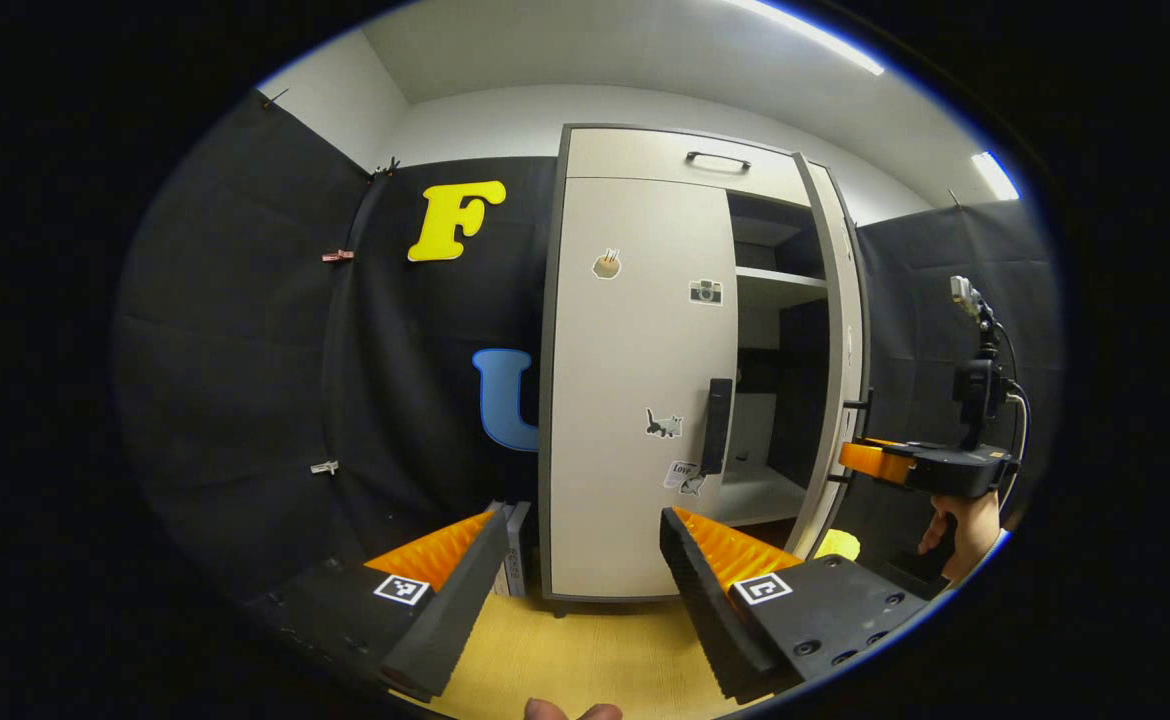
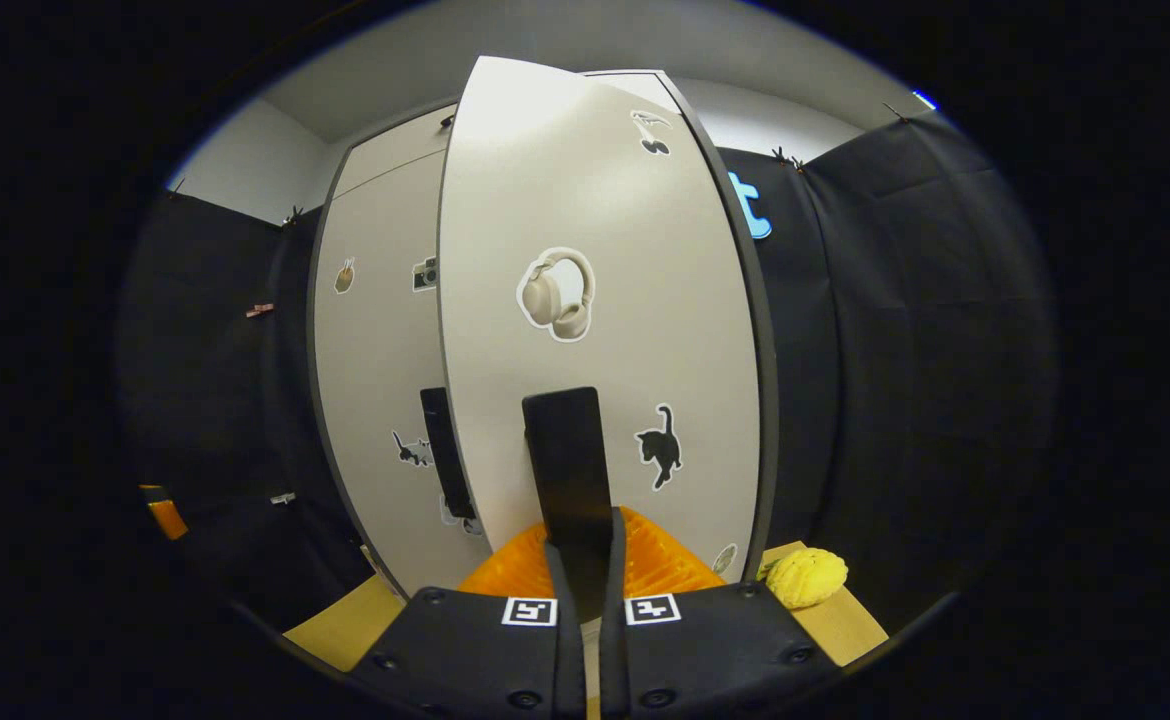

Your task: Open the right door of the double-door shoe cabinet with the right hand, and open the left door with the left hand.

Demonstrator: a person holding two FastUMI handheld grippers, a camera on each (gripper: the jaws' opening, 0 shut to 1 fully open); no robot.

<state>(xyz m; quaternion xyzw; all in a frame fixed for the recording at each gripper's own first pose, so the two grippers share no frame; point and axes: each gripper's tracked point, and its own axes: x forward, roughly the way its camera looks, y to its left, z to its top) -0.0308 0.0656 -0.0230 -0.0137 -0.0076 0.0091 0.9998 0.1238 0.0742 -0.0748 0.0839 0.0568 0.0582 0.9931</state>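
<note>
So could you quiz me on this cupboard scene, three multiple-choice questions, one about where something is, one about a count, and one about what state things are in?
1. Where does the yellow knobbly thing lie?
A. on a shelf inside
B. on the floor by the right door's foot
C. on top of the cabinet

2. How many stickers show on the left door in the left gripper view?
A. one
B. two
C. four

3. What state are the doors in?
A. both closed
B. right door swung open, left door closed
C. both wide open

Answers:
1. B: it sits on the floor beside the open door's lower corner.
2. C: a bun-like one, a camera, a cat and a patch by the handle.
3. B: shelves show behind the right door; the right gripper has its jaws closed on the right door handle, and the left gripper is open, short of the left door.
</note>
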